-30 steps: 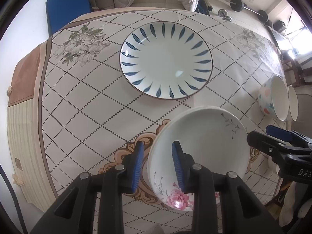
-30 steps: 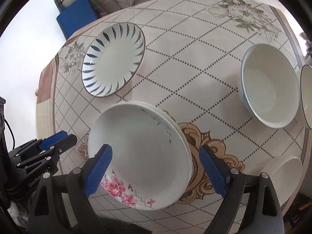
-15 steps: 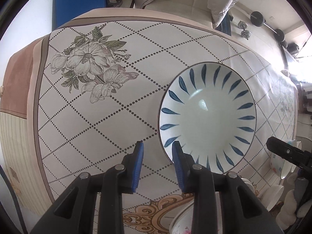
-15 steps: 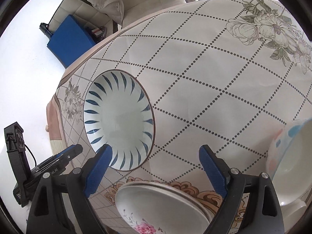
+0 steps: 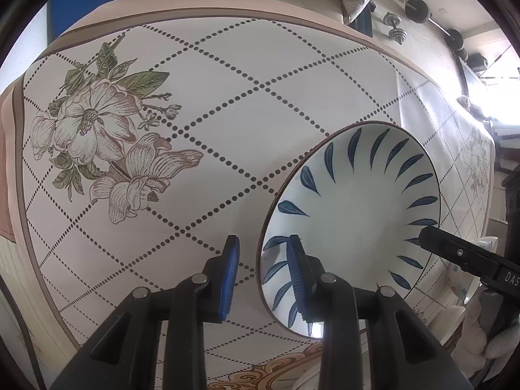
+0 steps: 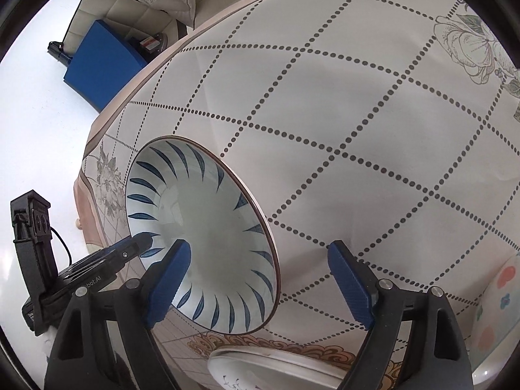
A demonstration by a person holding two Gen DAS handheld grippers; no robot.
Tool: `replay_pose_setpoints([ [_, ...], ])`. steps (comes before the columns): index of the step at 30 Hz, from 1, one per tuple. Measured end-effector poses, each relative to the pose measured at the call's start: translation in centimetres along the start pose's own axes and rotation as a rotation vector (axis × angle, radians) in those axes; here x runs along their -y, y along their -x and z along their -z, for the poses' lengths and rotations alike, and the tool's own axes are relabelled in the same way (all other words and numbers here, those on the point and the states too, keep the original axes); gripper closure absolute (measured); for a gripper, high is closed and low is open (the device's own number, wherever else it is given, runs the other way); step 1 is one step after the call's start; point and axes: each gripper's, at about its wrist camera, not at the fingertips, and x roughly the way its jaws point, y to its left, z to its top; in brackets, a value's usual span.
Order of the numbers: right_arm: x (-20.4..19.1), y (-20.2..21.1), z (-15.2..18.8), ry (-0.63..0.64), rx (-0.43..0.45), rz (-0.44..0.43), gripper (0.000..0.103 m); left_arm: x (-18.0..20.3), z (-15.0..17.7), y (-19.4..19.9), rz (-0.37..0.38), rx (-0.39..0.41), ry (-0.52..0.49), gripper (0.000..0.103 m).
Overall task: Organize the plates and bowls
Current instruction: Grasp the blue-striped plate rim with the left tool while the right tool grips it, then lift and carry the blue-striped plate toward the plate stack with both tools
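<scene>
both tongs moved in; left tongs (image 5: 263, 274) straddle blue-leaf plate (image 5: 354, 221) rim.

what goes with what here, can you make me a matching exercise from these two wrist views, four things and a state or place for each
Things:
1. left gripper
2. right gripper
3. blue-leaf plate
4. pink-flower plate

States or places:
a. low at the near edge of the right wrist view, on the table
b. fingers wide apart, holding nothing
c. rim sits between two narrowly spaced fingers
d. straddles a plate's rim, one finger over the dish, one outside it

Pairs: 1-d, 2-b, 3-c, 4-a
</scene>
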Motion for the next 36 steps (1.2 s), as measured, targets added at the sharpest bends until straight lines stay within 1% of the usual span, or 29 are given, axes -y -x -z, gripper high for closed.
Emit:
replay_pose_setpoints([
  [1,0.0,0.0,-0.1,0.001,0.001,0.009,0.017,0.2,-0.1,-0.1,0.002,-0.004,-0.01,0.075],
  [2,-0.2,0.1,-0.2,0.005,0.006,0.017,0.022,0.2,-0.7,-0.3,0.005,-0.007,-0.017,0.075],
  [4,-0.5,0.1,-0.5,0.01,0.011,0.032,0.026,0.7,-0.9,-0.6,0.007,-0.009,-0.03,0.075],
  [5,-0.6,0.1,-0.6,0.008,0.013,0.03,0.04,0.8,-1.0,-0.6,0.003,-0.001,-0.033,0.076],
  [7,-0.5,-0.1,-0.8,-0.008,-0.005,0.017,0.052,1.2,-1.1,-0.7,0.002,0.012,-0.041,0.076],
  [8,-0.6,-0.1,-0.9,-0.013,-0.004,0.021,0.06,1.2,-1.2,-0.7,-0.006,0.015,-0.041,0.076],
  [9,-0.7,-0.1,-0.9,-0.009,-0.001,0.024,0.066,1.3,-1.2,-0.7,-0.008,0.022,-0.039,0.076],
  [10,-0.8,-0.1,-0.9,-0.003,-0.002,0.056,0.072,1.3,-1.3,-0.7,-0.01,0.026,-0.038,0.076],
  [13,-1.2,-0.2,-0.8,0.024,0.011,0.11,0.082,1.0,-1.2,-0.5,-0.034,0.054,-0.044,0.08],
  [17,-0.8,-0.2,-0.5,0.013,0.003,0.079,0.085,0.6,-0.6,0.1,-0.054,0.071,-0.049,0.086],
  [22,-0.7,-0.1,-0.1,0.014,0.008,0.068,0.086,-0.3,0.5,1.0,-0.063,0.082,-0.049,0.086],
  [28,-0.8,0.0,0.5,0.023,0.006,0.06,0.087,-0.2,1.7,2.1,-0.067,0.1,-0.051,0.086],
  [36,-0.7,1.8,1.3,0.026,0.024,0.033,0.087,-0.6,3.4,4.9,-0.049,0.129,-0.06,0.086],
])
